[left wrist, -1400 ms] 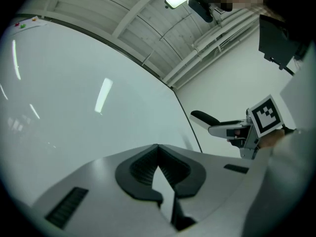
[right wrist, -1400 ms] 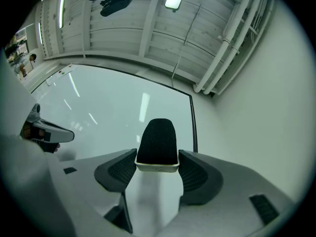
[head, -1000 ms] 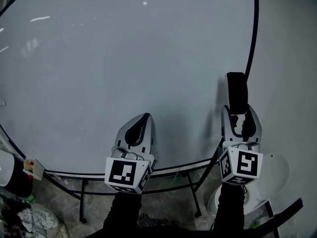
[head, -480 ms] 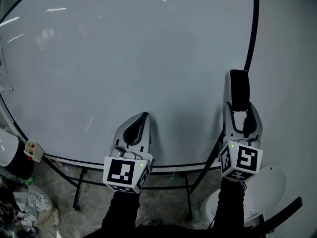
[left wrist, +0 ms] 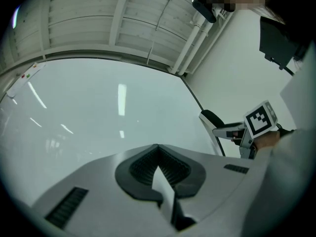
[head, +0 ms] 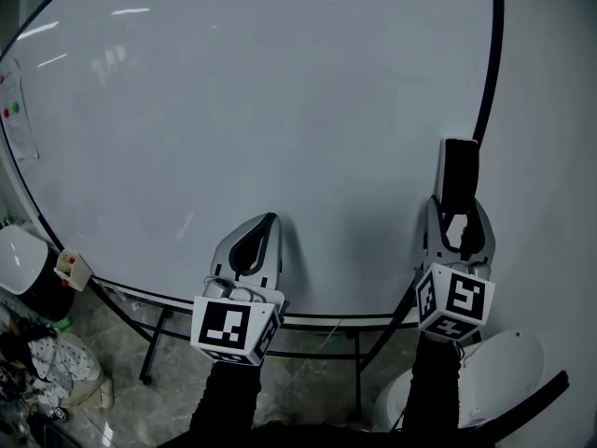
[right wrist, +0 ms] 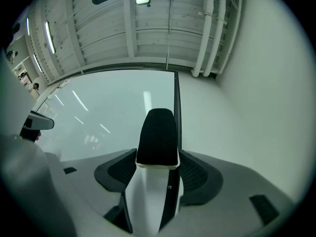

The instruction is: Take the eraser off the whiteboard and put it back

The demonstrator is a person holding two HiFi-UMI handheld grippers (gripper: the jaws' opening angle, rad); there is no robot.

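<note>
Both arms reach forward side by side, well apart, in dark sleeves; the left forearm [head: 229,395] and the right forearm [head: 434,385] rise from the lower edge of the head view. The left gripper [head: 269,222] points up and slightly right; its jaws are pressed together at the tips with nothing between them; its marker cube [head: 230,327] faces the camera. The right gripper [head: 458,215] points straight up, a little higher than the left; its jaws are clamped on the white base of a black-felted eraser [right wrist: 158,132], which stands out beyond the tips.
</note>
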